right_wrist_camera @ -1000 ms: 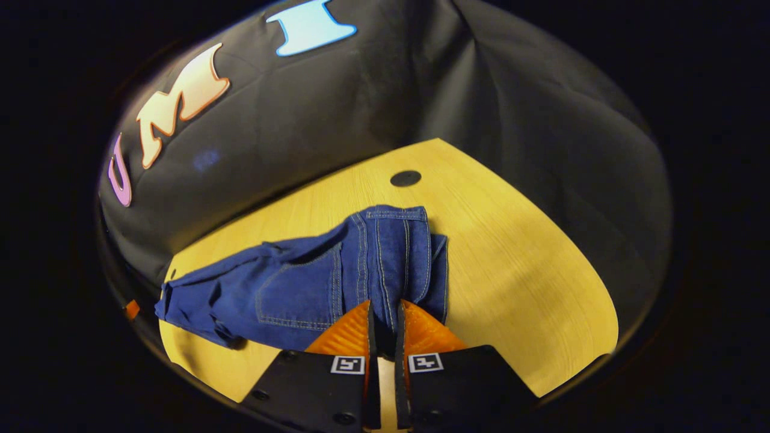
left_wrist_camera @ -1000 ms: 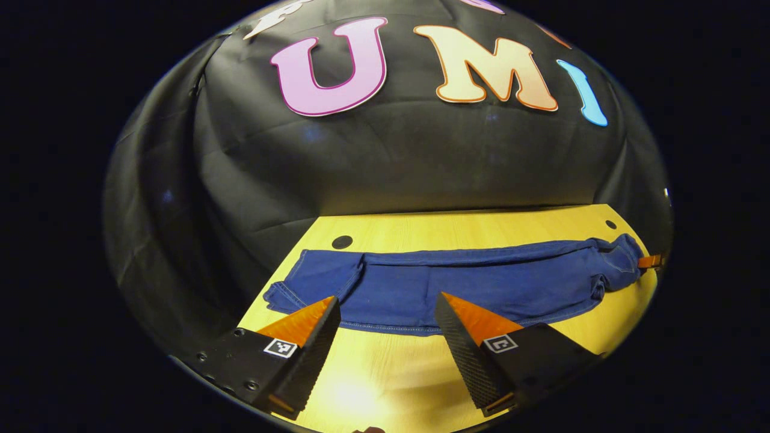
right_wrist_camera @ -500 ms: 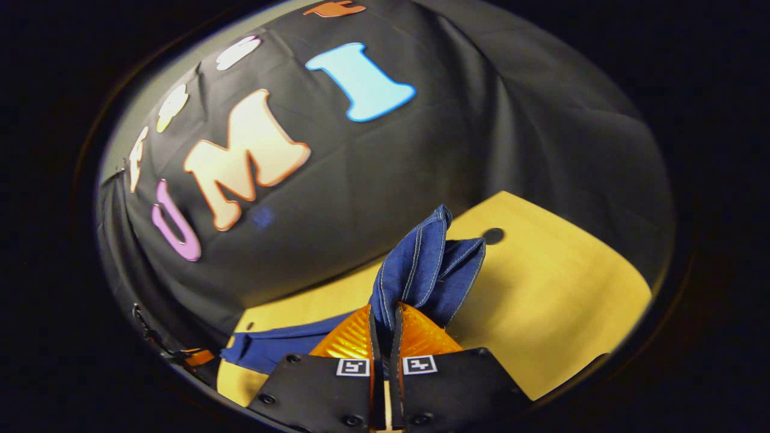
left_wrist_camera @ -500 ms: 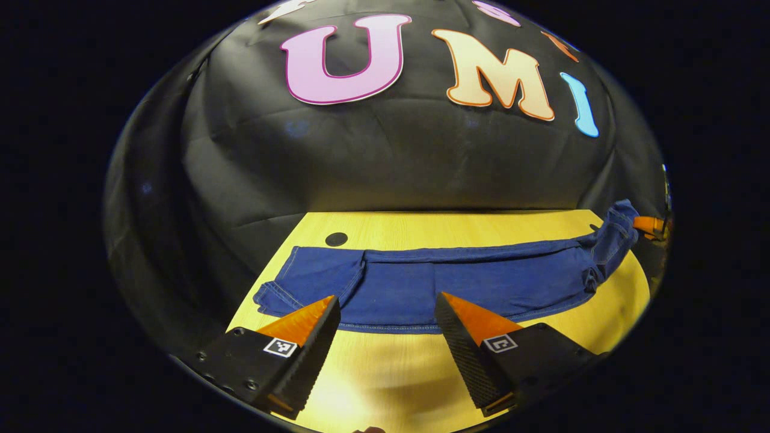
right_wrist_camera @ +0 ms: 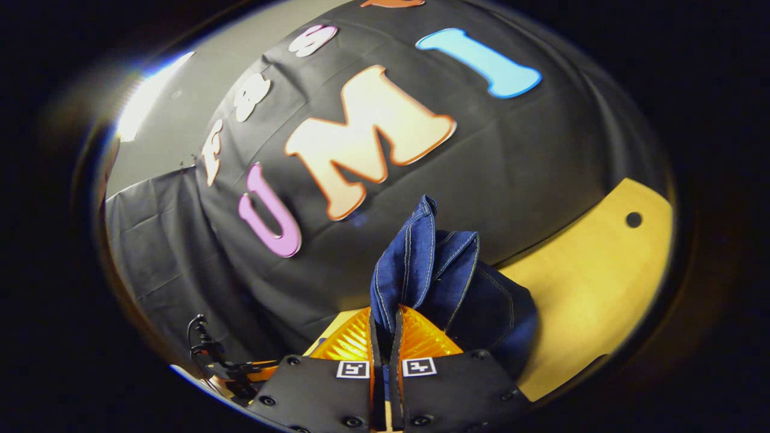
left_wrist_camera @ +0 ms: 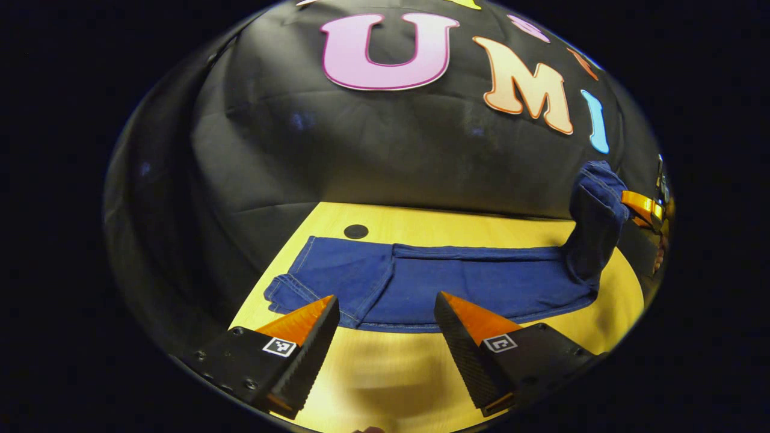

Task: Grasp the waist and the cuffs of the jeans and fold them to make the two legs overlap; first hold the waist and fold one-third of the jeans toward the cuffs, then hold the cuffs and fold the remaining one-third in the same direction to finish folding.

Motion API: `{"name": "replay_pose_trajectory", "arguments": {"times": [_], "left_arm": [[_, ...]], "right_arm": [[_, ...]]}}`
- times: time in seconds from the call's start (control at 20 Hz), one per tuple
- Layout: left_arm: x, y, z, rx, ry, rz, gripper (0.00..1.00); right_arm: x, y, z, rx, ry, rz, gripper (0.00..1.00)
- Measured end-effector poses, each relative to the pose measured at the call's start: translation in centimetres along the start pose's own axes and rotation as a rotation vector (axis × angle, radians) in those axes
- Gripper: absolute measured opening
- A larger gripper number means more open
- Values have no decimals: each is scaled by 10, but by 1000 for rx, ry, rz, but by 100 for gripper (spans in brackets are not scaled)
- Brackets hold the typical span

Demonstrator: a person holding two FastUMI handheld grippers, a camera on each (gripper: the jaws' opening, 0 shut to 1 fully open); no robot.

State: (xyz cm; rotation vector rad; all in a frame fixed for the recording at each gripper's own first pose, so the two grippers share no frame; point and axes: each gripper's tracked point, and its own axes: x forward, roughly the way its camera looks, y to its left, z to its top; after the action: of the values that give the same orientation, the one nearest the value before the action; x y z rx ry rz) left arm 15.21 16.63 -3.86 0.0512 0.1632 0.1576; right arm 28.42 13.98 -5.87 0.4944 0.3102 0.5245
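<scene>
Item: jeans (left_wrist_camera: pixel 457 285), blue denim, laid lengthwise across the yellow wooden table (left_wrist_camera: pixel 385 385), legs already overlapped one upon the other. Cuffs (left_wrist_camera: pixel 301 288) flat on the table at the left end in the left gripper view, near a dark round hole (left_wrist_camera: pixel 356 231) in the tabletop. Waist (right_wrist_camera: pixel 415 264) raised clear of the table at the far right end, bunched and standing up between the closed fingers.

Right gripper (right_wrist_camera: pixel 385 328): clamped tight on the waist, fabric rising from between both fingers in the right gripper view; seen also from afar in the left gripper view at the right edge (left_wrist_camera: pixel 637 206), holding the lifted end above the table.

Left gripper (left_wrist_camera: pixel 385 307): fingers spread wide, holding nothing, poised low over the table just in front of the near edge of the legs, apart from the cloth.

Backdrop: black cloth wall (left_wrist_camera: pixel 373 156) behind the table.

Progress, as judged: leg-over-leg fold complete; first third-fold begun, waist gripped and lifted but not yet carried over toward the cuffs nor laid down. Remaining: bring waist across onto the middle of the legs and release; then take the cuffs and fold the last third the same way. Roughly a third of the way through.

Risk, as judged: single pinch on bunched waist likely to lay down crooked.
</scene>
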Motion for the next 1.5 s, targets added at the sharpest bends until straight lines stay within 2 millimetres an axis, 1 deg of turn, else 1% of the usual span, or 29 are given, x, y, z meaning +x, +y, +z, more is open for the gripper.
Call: {"name": "replay_pose_trajectory", "arguments": {"times": [0.1, 0.15, 0.2, 0.25, 0.3, 0.35, 0.4, 0.45, 0.5, 0.55, 0.6, 0.65, 0.8, 0.85, 0.9, 0.95, 1.0, 1.05, 1.1, 1.2, 1.35, 1.4, 1.45, 1.5], "left_arm": [[3, 13, -2, -5, -4, 11, 96], [5, 20, -2, -6, -5, 17, 96], [8, 28, -3, -6, -6, 24, 96], [8, 36, -3, -5, -7, 30, 96], [11, 44, -3, -3, -10, 35, 96], [14, 54, -2, -5, -13, 40, 96], [17, 63, -1, -11, -19, 41, 96], [19, 72, 1, -20, -27, 45, 96], [25, 82, 2, -32, -33, 51, 96], [28, 94, 1, -43, -32, 60, 96], [33, 106, -3, -45, -33, 70, 96], [39, 116, -5, -41, -29, 75, 96], [51, 140, -20, -29, -4, 67, 95], [55, 146, -25, -31, 7, 68, 95], [61, 150, -33, -31, 25, 72, 95], [65, 155, -40, -31, 38, 77, 95], [68, 155, -44, -34, 46, 69, 95], [69, 153, -47, -35, 59, 63, 95], [71, 154, -50, -33, 70, 62, 95], [77, 153, -56, -37, 78, 57, 95], [83, 153, -61, -45, 87, 66, 95], [83, 154, -62, -44, 88, 69, 96], [82, 154, -63, -42, 91, 73, 99], [85, 155, -66, -35, 99, 79, 94]], "right_arm": [[29, 4, -56, 3, 126, -12, 5], [43, 1, -86, 5, 192, -31, 6], [50, -7, -120, -10, 259, -68, 5], [54, -13, -143, -28, 314, -99, 6], [60, -17, -161, -49, 355, -129, 5], [62, -21, -169, -62, 367, -151, 5], [57, -21, -166, -74, 363, -172, 6], [55, -22, -162, -85, 357, -190, 5], [54, -23, -163, -92, 351, -209, 10], [54, -24, -164, -91, 347, -215, 20], [55, -26, -165, -91, 343, -224, 22], [54, -25, -163, -82, 338, -211, 37], [45, 3, -155, -70, 322, -164, 82], [44, 6, -152, -76, 316, -167, 97], [41, 8, -148, -80, 305, -174, 98], [37, 13, -140, -72, 286, -176, 98], [29, 18, -133, -49, 270, -175, 94], [21, 23, -124, -29, 253, -181, 94], [13, 23, -118, -24, 244, -192, 98], [-6, 20, -107, -58, 231, -234, 98], [-30, 16, -96, -99, 227, -281, 98], [-37, 16, -94, -94, 225, -288, 93], [-41, 16, -94, -81, 224, -293, 98], [-46, 16, -94, -67, 221, -296, 98]]}}
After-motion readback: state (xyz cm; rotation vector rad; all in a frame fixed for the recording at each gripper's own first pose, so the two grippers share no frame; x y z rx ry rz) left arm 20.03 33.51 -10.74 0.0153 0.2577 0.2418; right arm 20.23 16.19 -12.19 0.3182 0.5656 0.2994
